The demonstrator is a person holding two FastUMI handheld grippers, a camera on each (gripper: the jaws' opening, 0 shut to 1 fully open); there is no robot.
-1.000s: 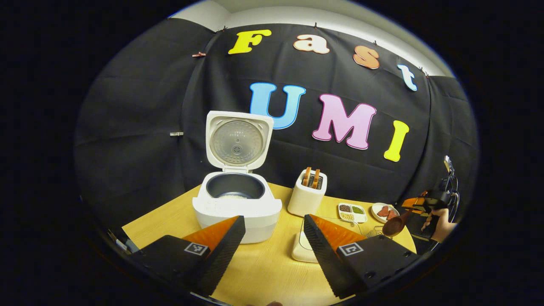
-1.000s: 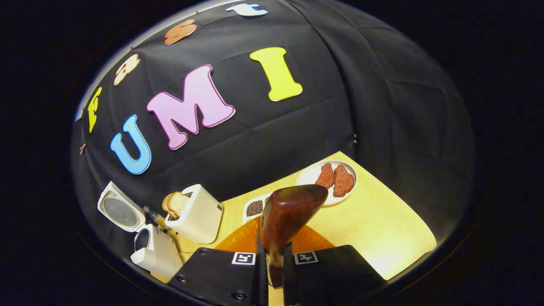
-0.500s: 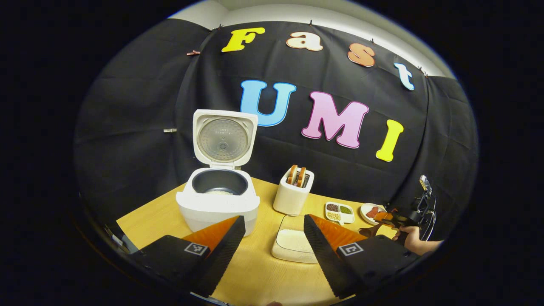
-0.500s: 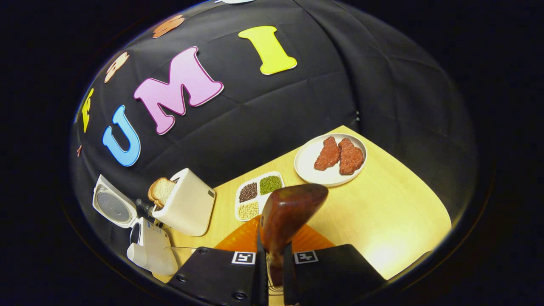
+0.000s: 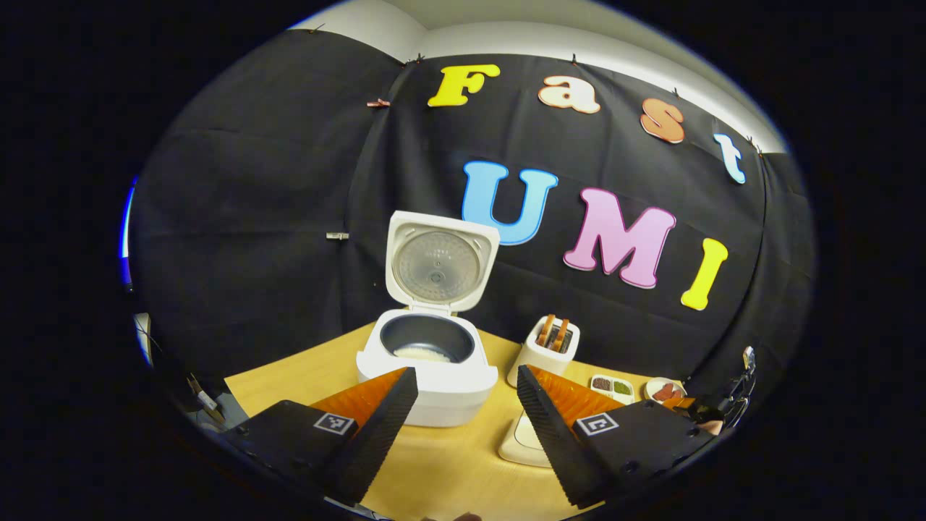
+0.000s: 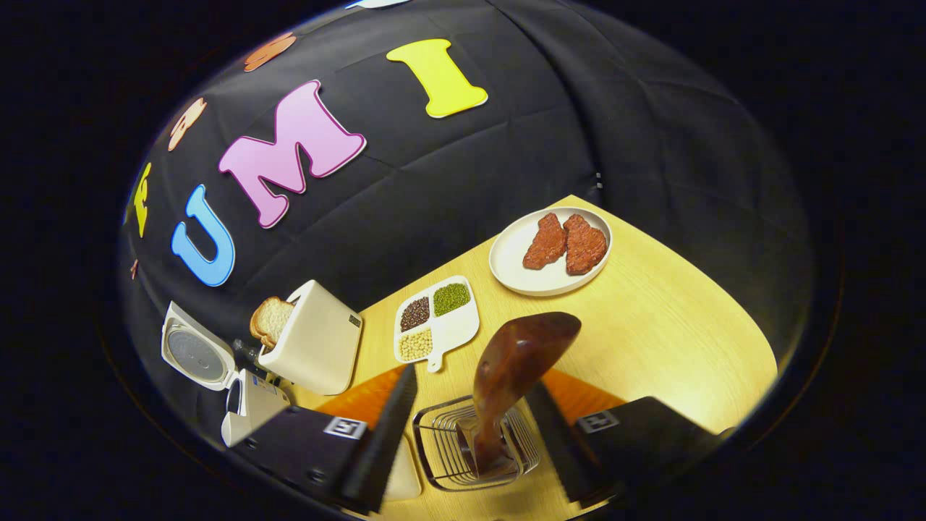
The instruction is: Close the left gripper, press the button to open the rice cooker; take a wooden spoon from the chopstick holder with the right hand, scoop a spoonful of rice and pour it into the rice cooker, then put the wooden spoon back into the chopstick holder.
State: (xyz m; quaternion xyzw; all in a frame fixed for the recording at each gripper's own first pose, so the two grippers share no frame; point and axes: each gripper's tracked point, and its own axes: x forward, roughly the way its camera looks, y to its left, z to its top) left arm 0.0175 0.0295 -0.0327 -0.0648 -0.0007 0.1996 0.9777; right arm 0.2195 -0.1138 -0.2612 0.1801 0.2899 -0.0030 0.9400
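The white rice cooker point(image 5: 434, 380) stands with its lid point(image 5: 440, 262) up, and a little white rice shows in its dark pot. My left gripper point(image 5: 466, 372) is open and holds nothing, hanging in front of the cooker. In the right gripper view the dark wooden spoon point(image 6: 524, 354) stands bowl-up in the wire chopstick holder point(image 6: 441, 463). My right gripper point(image 6: 473, 379) is open, its fingers apart on either side of the spoon without touching it. The cooker point(image 6: 249, 409) lies far left there.
A shallow white dish of rice point(image 5: 522, 445) sits right of the cooker. A toaster with bread point(image 6: 318, 347), a divided tray of beans point(image 6: 438, 322) and a plate with two pieces of meat point(image 6: 550, 250) stand on the wooden table point(image 6: 651, 340).
My right gripper has opened and let go of the spoon, which now stands in the wire holder. My left gripper has drawn back from the cooker.
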